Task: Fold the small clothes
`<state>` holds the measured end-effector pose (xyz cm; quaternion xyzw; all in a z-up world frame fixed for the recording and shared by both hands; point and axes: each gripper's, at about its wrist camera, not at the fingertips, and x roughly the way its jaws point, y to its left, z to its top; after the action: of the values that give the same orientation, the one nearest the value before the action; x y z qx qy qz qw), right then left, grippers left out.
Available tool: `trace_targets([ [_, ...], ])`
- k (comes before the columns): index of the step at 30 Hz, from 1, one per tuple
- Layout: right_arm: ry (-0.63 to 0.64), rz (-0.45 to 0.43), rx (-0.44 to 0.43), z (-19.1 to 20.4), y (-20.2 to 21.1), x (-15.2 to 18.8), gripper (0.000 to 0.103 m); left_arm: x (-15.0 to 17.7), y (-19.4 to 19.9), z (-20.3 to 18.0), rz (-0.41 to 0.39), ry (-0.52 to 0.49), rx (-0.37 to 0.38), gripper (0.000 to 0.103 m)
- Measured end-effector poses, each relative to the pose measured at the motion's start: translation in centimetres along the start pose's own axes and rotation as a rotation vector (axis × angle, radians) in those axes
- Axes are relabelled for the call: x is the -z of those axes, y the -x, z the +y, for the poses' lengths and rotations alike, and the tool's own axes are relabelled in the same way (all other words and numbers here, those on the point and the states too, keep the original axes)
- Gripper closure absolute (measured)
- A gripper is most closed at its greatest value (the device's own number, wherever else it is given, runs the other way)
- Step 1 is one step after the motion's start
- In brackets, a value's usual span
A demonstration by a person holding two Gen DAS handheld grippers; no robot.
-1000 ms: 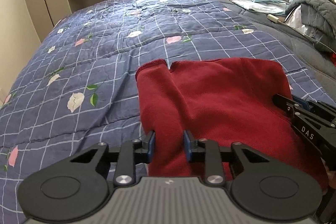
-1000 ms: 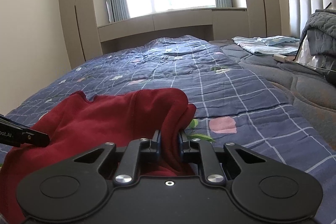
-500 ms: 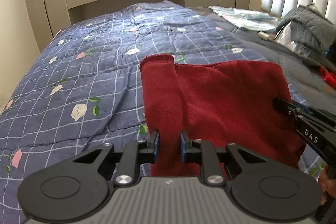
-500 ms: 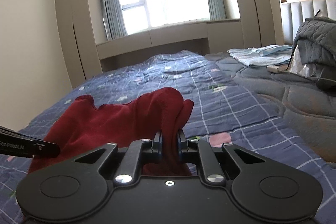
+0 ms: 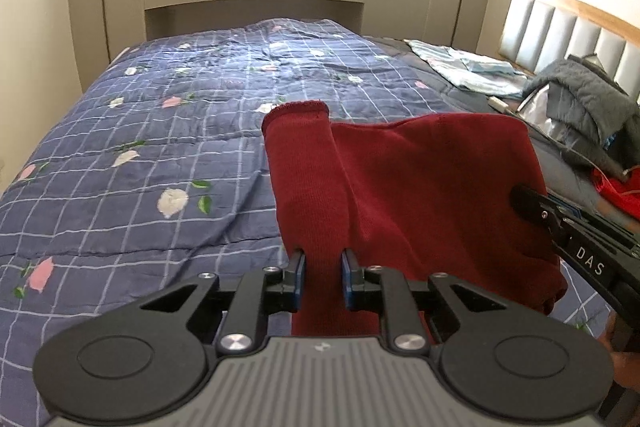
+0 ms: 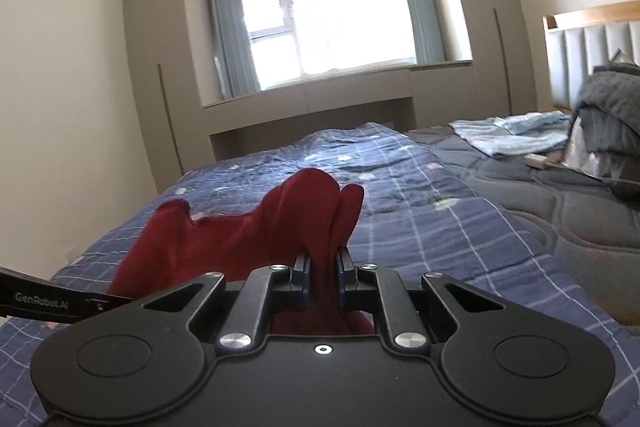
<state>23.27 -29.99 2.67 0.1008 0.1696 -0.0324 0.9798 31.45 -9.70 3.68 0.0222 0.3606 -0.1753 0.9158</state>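
Note:
A dark red garment [image 5: 432, 195] hangs lifted above the blue checked floral quilt [image 5: 168, 147], stretched between both grippers. My left gripper [image 5: 322, 277] is shut on its near left edge, below a sleeve whose cuff [image 5: 298, 107] stands up. In the right wrist view my right gripper [image 6: 323, 275] is shut on a bunched fold of the same red garment [image 6: 248, 239], which rises over the pads. The right gripper [image 5: 568, 239] also shows at the right edge of the left wrist view, and the left gripper's finger [image 6: 52, 301] shows at the left of the right wrist view.
A grey quilted blanket [image 5: 580, 99] is piled by the headboard [image 5: 568, 23] on the right. Light blue folded cloth [image 6: 516, 131] lies on the dark grey bedding [image 6: 560, 211]. A bright red item [image 5: 616, 187] lies at the right. Cabinets and a window sill close the far side.
Both grippers have risen and carried the red garment up off the quilt. The left jaws closed tighter on the cloth. Both views now tilt more toward the window.

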Motion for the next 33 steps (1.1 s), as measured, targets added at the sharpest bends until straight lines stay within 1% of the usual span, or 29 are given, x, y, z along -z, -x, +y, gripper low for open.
trace_targets([
  [5, 0.01, 0.015, -0.048, 2.2, -0.4, -0.6, 0.091, -0.5, 1.0, 2.6, -0.014, 0.039, -0.009, 0.084],
  [9, 0.018, 0.025, -0.094, 4.3, -1.3, -1.0, 0.091, -1.1, 1.5, 5.0, -0.029, 0.052, -0.044, 0.084],
  [13, 0.02, 0.037, -0.145, 6.7, -3.1, -1.4, 0.091, -2.0, 1.4, 7.5, -0.033, 0.054, -0.093, 0.084],
  [18, 0.026, 0.056, -0.185, 9.7, -6.2, -1.3, 0.091, -2.9, 0.4, 10.7, -0.03, 0.081, -0.139, 0.084],
  [21, 0.029, 0.079, -0.196, 11.1, -8.4, -1.1, 0.091, -3.3, -0.9, 12.7, -0.023, 0.108, -0.15, 0.084],
  [26, 0.039, 0.122, -0.197, 12.6, -11.4, -0.5, 0.091, -3.4, -3.5, 15.1, 0.003, 0.151, -0.141, 0.084],
  [33, 0.062, 0.169, -0.18, 13.0, -13.5, 0.5, 0.091, -2.4, -6.0, 16.7, 0.041, 0.181, -0.122, 0.084],
])
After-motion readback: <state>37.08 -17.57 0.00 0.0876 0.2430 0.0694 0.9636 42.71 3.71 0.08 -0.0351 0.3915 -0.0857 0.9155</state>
